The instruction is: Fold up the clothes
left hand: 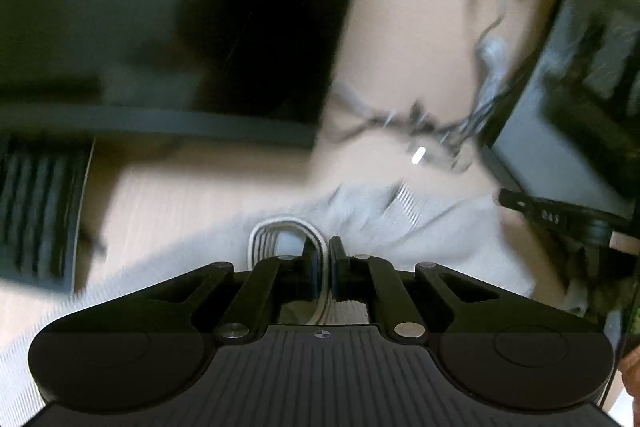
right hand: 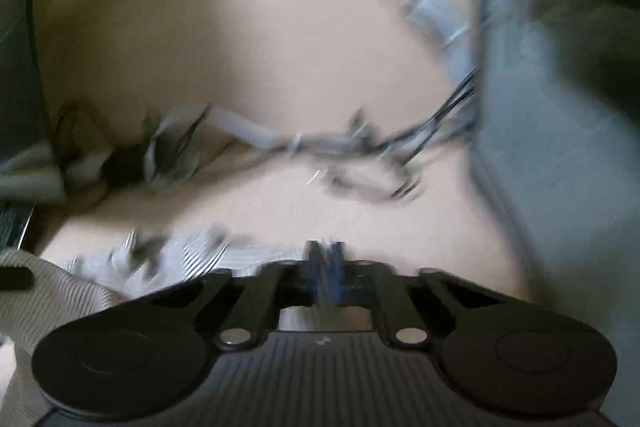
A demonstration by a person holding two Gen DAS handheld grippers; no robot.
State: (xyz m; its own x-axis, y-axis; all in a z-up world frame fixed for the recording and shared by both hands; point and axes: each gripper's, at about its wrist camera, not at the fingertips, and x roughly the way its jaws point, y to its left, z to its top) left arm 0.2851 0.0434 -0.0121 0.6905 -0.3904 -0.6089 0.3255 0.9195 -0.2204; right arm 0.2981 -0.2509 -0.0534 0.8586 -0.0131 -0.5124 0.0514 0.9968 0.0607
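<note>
Left wrist view: the left gripper (left hand: 324,247) has its jaws squeezed together on a ribbed, striped edge of a pale grey garment (left hand: 400,227). That edge curls up in a loop just left of the jaws. From there the garment spreads away to the right and toward the camera, lying on the light tabletop (left hand: 400,27). Its long way seems to run from lower left to upper right, but the blur makes this hard to tell. A bunch of cables (left hand: 420,123) lies farther out on the tabletop. A dark monitor (left hand: 580,87) stands at the right, and a dark keyboard (left hand: 36,211) sits at the left.

Right wrist view: this picture is very blurry. The right gripper (right hand: 326,251) has its jaws close together, with something blue and smeared between them, and I cannot tell if they hold cloth. The striped pale garment (right hand: 60,291) lies at the lower left, reaching toward the jaws along the near side of the tabletop (right hand: 260,47). Tangled cables (right hand: 360,155) lie beyond the jaws.
</note>
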